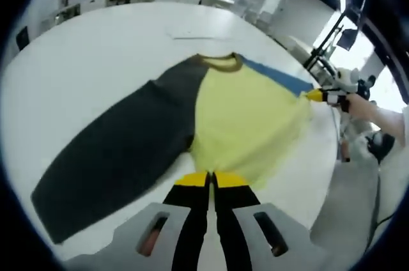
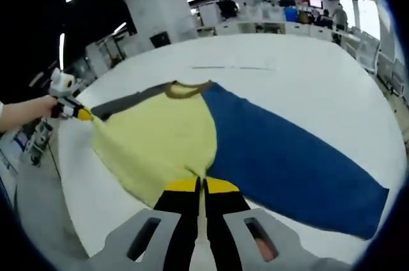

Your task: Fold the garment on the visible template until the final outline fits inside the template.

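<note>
**Garment pinched at two hem corners over white table**

The garment [image 1: 243,111] lies spread on a white table [image 1: 96,47] — yellow body, olive-brown collar [image 1: 220,60], one dark grey sleeve [image 1: 121,149], one blue sleeve [image 2: 287,156].

Left gripper view: the left gripper [image 1: 211,178] has its yellow-tipped jaws pressed together on the near edge of the yellow body, at the hem beside the root of the grey sleeve. The grey sleeve runs flat from the collar toward the lower left of this view. Across the cloth, at the right, the right gripper [image 1: 317,96] shows with its yellow tip on the far corner of the yellow body, just below the strip of blue sleeve; a person's hand [image 1: 364,106] holds it.

Right gripper view: the right gripper's own jaws [image 2: 202,185] are closed on the yellow hem where it meets the blue sleeve. The blue sleeve lies flat, running out to the lower right. The left gripper [image 2: 85,114] appears at the left, its yellow tip on the opposite corner of the yellow body, next to the grey sleeve, held by a hand [image 2: 32,112].

A thin faint line [image 2: 233,67] is visible on the table beyond the collar — too faint to tell what it is.

Desks and chairs stand in the room beyond the table.
</note>
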